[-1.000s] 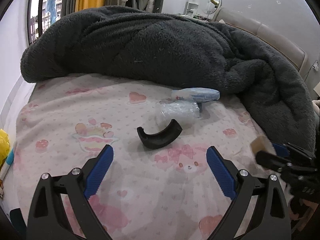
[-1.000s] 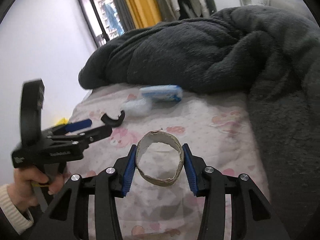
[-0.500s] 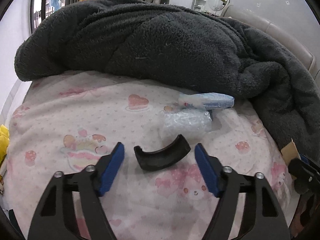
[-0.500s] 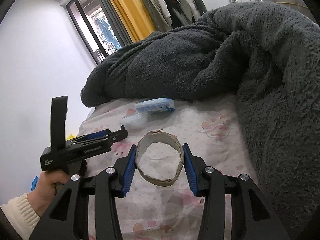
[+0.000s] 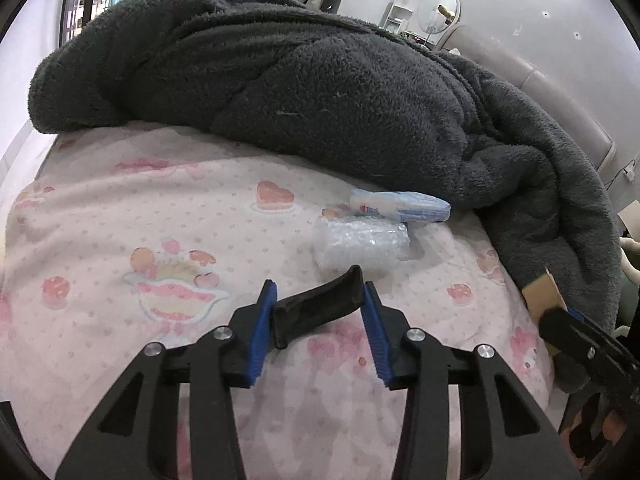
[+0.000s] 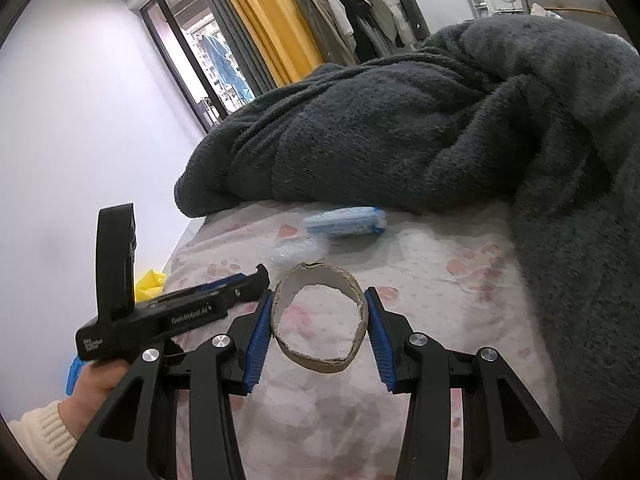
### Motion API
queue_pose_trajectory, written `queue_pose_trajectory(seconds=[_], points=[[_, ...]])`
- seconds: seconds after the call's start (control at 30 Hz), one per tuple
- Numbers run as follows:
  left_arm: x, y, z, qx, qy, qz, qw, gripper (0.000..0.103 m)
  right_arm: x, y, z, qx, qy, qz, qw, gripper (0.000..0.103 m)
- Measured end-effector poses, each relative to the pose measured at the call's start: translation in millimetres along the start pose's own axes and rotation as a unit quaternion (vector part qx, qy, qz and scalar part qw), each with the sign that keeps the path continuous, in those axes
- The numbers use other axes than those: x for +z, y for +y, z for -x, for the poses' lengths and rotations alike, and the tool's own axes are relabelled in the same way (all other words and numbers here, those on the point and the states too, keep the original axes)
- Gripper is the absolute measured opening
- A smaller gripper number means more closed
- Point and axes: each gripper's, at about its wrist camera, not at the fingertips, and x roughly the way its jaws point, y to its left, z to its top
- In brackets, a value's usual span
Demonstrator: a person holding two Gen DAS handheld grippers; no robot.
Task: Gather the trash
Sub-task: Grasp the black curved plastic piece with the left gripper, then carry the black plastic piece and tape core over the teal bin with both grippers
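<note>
Left wrist view: left tongs (image 5: 318,316) have just closed on the black curved scrap (image 5: 318,310) on the bed (image 5: 120,208), right tongs (image 6: 319,320) grip a cardboard ring (image 6: 320,318); next, probably lift it clear.

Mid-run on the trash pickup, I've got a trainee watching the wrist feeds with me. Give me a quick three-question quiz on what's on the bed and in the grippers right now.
1. True or false: the right gripper holds nothing.
2. What is between the blue pads of the left gripper?
A. the clear plastic bag
B. the curved black piece
C. the blue-and-white packet
3. Fill in: the blue-and-white packet lies against the edge of the dark grey ____.

Key
1. False: it is shut on the cardboard ring.
2. B: the jaws have just been closing on the curved black piece; the clear plastic bag lies on the pink sheet beyond it.
3. blanket.
</note>
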Motion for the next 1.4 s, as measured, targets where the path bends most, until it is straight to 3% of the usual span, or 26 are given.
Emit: queue_pose_trajectory(seconds=[0.93,1.4], points=[[-23.4,62.3,97.3,0.068,-0.04,0.021,0.9966,0.042,15.9,96.0,-10.6,0.038,0.006,0.042,0.998,0.046],[-62.8,94.8,153.2,0.108,-0.044,0.043,0.9923,0.042,-0.2,147.9,-25.8,0.051,0.041,0.075,0.995,0.046]])
